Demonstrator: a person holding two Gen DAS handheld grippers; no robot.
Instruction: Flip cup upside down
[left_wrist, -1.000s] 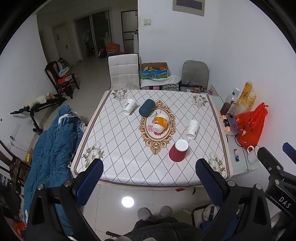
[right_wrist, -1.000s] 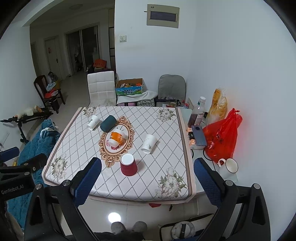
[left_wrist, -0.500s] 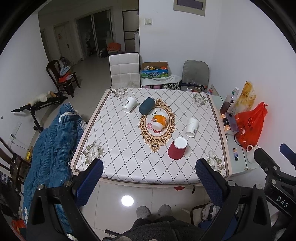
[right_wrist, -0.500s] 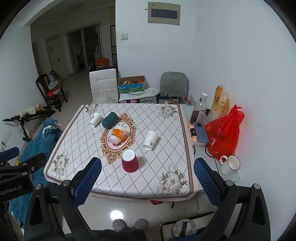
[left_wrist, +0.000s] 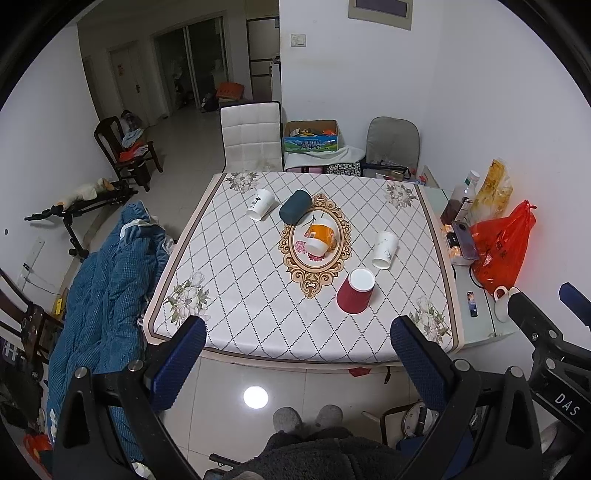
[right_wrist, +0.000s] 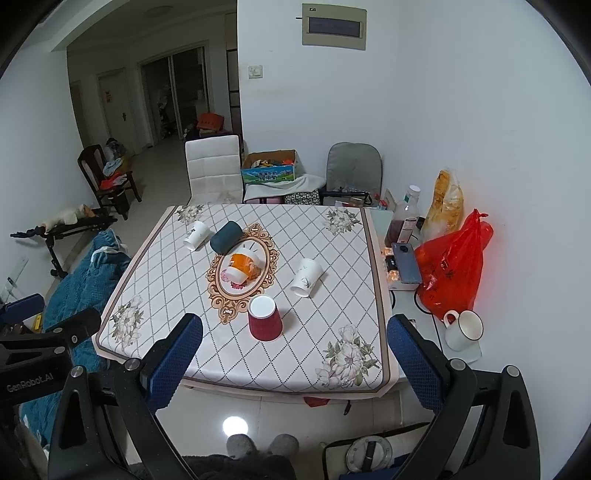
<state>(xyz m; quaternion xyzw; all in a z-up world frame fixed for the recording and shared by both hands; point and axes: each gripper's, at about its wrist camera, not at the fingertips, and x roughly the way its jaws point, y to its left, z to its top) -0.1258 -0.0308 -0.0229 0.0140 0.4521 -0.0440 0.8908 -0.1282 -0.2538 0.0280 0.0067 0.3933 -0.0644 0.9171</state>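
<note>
Several cups sit on the patterned tablecloth of the table (left_wrist: 236, 280). A red cup (left_wrist: 355, 291) stands upside down near the front right, also in the right wrist view (right_wrist: 264, 321). A white cup (left_wrist: 384, 249) lies on its side to its right. An orange and white cup (left_wrist: 318, 238), a dark teal cup (left_wrist: 295, 211) and another white cup (left_wrist: 260, 204) lie on their sides further back. My left gripper (left_wrist: 295, 363) and right gripper (right_wrist: 295, 360) are both open, empty, held high in front of the table's near edge.
A side shelf to the right holds a red plastic bag (right_wrist: 452, 273), a bottle (right_wrist: 404, 218), a phone (right_wrist: 406, 264) and a white mug (right_wrist: 461, 329). A white chair (left_wrist: 251, 136) and grey chair (left_wrist: 393, 142) stand behind the table. A blue blanket (left_wrist: 99, 291) lies at the left.
Both grippers have drawn slightly back and up from the table, so it looks a little smaller. The cups have not moved.
</note>
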